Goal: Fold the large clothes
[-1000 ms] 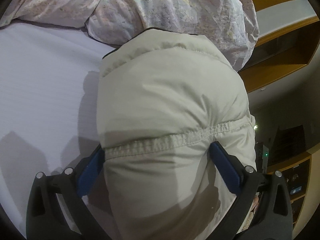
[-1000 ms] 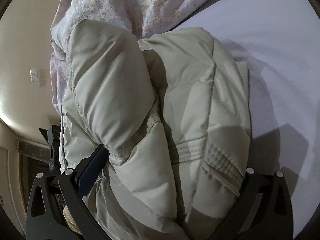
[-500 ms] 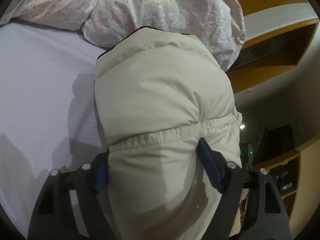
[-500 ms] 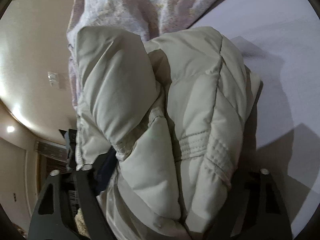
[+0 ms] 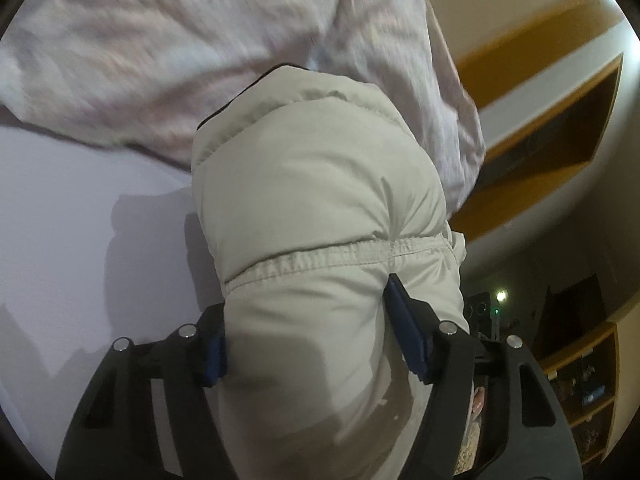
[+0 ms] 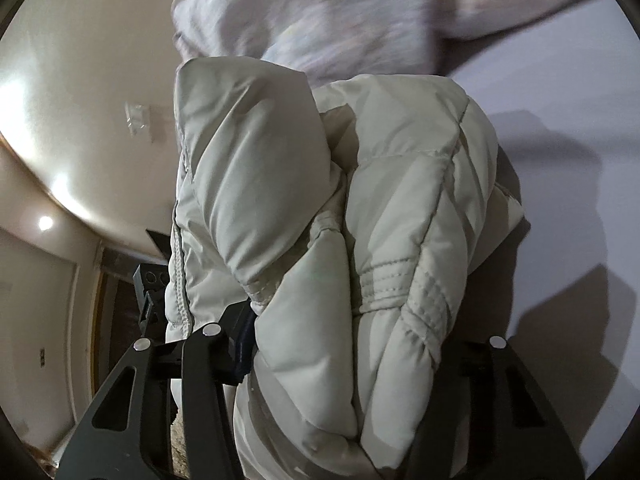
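A cream puffer jacket (image 5: 316, 200) fills the middle of the left wrist view, bunched into a thick bundle. My left gripper (image 5: 308, 332) is shut on its elastic hem, blue pads pressed into both sides. In the right wrist view the same jacket (image 6: 360, 220) hangs folded with its quilted panels and cuff showing. My right gripper (image 6: 352, 344) is shut on it; the right finger is hidden under the fabric. The jacket is held above the white bed sheet (image 5: 80, 248).
A crumpled floral duvet (image 5: 180, 40) lies at the back of the bed and shows in the right wrist view (image 6: 360, 12) too. Wooden shelves (image 5: 560, 92) stand to the right. A beige wall (image 6: 80, 92) is at the left.
Both grippers have closed further on the jacket and lifted it, tilting upward toward the duvet. The background has shifted and blurred.
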### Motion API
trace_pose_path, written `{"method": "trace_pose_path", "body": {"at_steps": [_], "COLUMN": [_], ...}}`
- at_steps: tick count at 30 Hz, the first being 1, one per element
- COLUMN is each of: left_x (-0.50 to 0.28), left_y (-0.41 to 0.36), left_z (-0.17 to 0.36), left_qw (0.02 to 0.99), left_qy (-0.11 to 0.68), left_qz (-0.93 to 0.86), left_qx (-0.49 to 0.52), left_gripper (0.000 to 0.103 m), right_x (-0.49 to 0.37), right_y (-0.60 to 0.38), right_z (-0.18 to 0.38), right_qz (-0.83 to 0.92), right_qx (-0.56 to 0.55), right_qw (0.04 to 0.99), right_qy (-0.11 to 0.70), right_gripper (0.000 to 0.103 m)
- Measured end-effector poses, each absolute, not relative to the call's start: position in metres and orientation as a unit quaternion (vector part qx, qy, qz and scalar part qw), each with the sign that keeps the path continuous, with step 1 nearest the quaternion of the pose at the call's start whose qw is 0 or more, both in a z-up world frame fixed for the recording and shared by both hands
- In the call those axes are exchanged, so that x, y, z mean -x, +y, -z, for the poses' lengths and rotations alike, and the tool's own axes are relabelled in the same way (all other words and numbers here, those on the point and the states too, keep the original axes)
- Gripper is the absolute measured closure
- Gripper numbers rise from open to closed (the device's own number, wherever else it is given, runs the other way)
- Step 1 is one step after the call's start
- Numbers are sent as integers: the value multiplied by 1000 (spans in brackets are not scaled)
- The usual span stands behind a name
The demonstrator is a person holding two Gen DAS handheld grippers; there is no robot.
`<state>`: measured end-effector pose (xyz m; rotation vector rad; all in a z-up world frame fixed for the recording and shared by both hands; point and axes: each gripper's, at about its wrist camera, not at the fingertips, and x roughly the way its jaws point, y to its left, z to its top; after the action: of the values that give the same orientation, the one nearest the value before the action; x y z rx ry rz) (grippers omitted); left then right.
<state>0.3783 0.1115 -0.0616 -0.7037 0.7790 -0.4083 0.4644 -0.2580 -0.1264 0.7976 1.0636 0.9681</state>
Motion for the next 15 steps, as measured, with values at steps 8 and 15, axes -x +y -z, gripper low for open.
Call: {"method": "trace_pose_path", "body": {"at_steps": [8,15], "left_x": [-380,-393], "left_y": [160,168], "left_z": [67,79], "left_qw": [864,866], "left_qy": [358,381], "left_qz": [141,122], "left_qx": [325,301], "left_gripper": [36,34], "right_x": [-485,-489], "right_y": [-205,-209], "right_z": [123,133], "right_qz": [-445,-427], "right_qx": [-319,-343], "right_qw": [679,677], "right_qy": [489,491], "right_gripper": [50,47]}}
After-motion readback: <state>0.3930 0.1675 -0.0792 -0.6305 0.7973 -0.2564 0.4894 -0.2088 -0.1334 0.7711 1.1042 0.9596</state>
